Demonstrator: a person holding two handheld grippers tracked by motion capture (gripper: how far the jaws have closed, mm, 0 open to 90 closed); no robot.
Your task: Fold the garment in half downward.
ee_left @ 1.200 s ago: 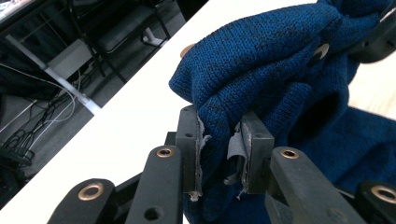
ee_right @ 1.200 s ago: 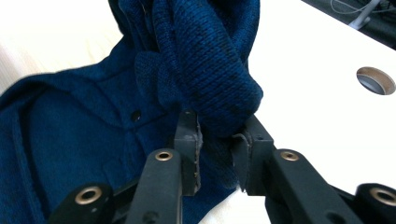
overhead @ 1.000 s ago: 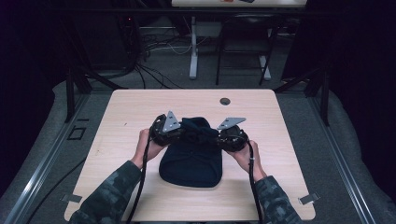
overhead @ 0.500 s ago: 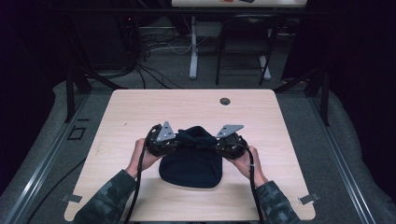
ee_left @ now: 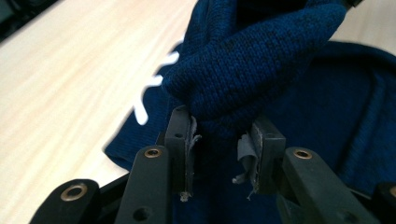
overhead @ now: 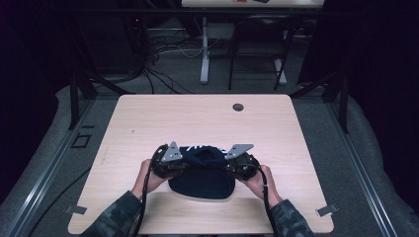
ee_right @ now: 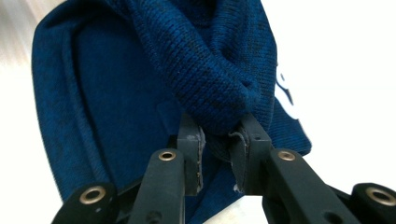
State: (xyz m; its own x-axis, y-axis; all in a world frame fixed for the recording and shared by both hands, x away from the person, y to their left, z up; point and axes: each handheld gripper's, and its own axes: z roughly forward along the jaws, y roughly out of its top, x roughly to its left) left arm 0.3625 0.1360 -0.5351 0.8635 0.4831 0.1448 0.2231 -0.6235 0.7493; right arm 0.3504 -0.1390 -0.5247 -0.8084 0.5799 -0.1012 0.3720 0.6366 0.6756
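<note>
Over the worktop [overhead: 148, 123], both grippers pinch the beanie's [overhead: 202, 180] cuff, left gripper [ee_left: 219, 142] loosening, right gripper [ee_right: 219, 144] tight, probably folding it flat.

A dark blue knitted beanie [overhead: 201, 175] with white lettering lies at the lower centre of the high view. Its far edge is bunched up and lifted, while the rest rests flat on the wood.

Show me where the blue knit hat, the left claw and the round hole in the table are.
blue knit hat [overhead: 202, 180]: high view, on its flat lower body.
left claw [ee_left: 219, 140]: left gripper view, midway between its fingertips, at the bunched knit.
round hole [overhead: 238, 107]: high view, on its dark centre.
</note>
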